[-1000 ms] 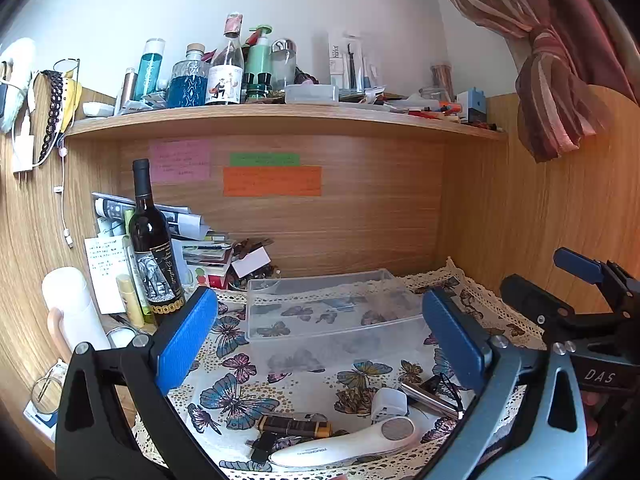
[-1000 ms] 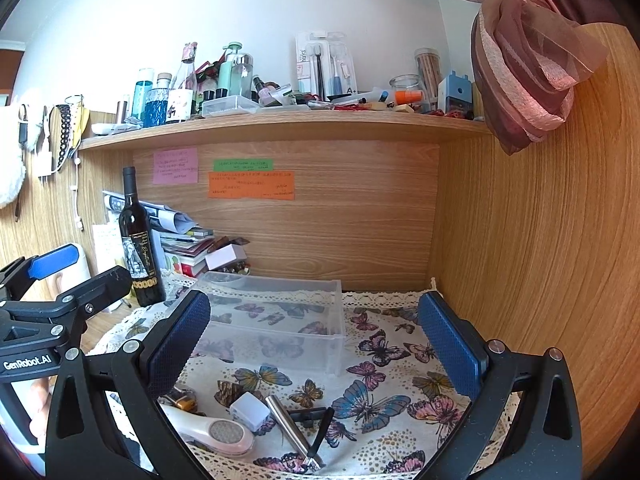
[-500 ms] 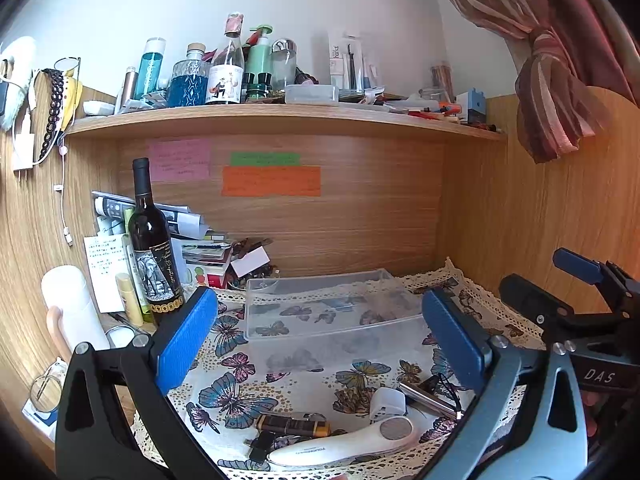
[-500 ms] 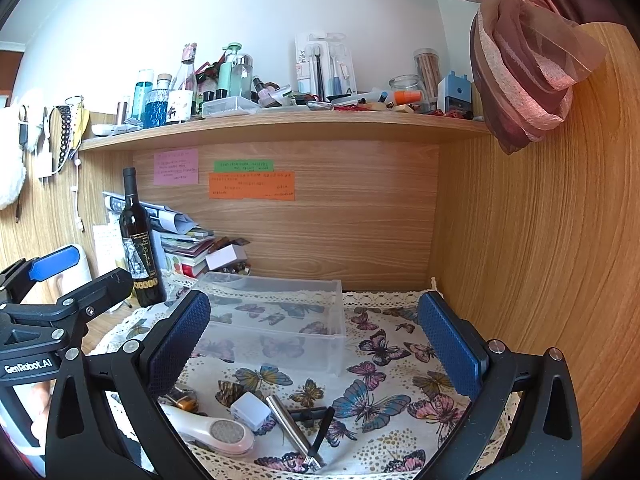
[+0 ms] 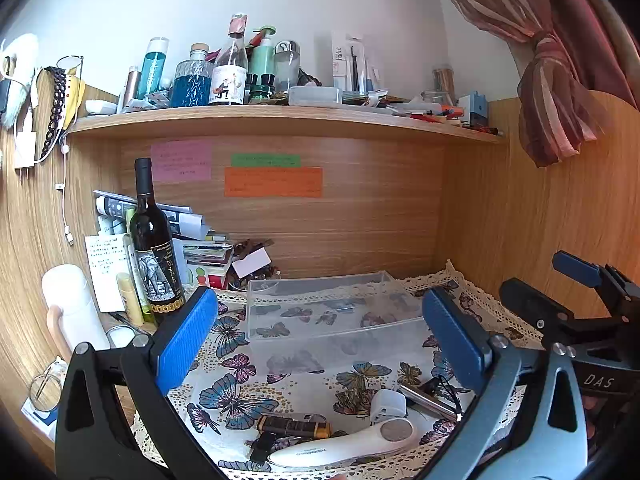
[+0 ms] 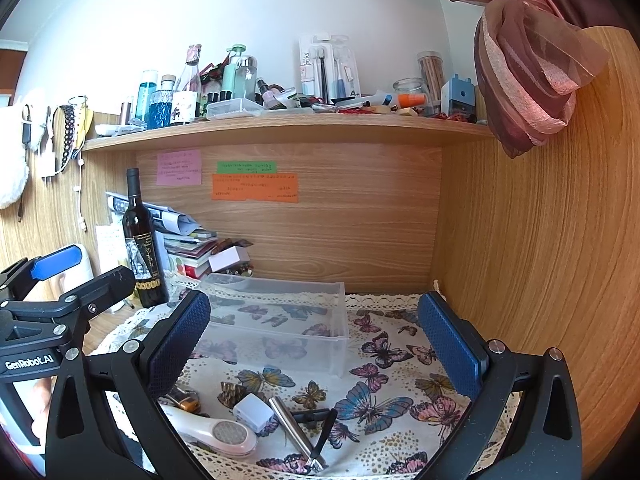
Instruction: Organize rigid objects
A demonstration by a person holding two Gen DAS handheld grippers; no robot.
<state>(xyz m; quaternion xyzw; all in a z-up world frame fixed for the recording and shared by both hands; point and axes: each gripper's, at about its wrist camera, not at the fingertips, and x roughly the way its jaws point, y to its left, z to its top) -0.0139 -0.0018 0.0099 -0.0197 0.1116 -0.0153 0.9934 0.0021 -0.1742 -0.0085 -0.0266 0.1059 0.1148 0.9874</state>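
**Both claws spread above the small items at the near edge**

The left gripper point(image 5: 320, 344) and the right gripper point(image 6: 314, 344) are both spread wide and hold nothing. The clear bin point(image 5: 320, 312) stands empty in the middle of the butterfly cloth point(image 6: 372, 400). The white handheld device point(image 5: 344, 444) lies near the cloth's near edge, long axis left to right, closer to the left gripper. Only the right wrist view shows the small brush point(image 6: 322, 436) beside the metal tube point(image 6: 290, 424).

Both wrist cameras looked forward into the desk nook from its near edge. They shared the bin point(image 5: 320, 312) point(image 6: 276, 320) and shelf point(image 5: 280, 118) point(image 6: 280, 128).
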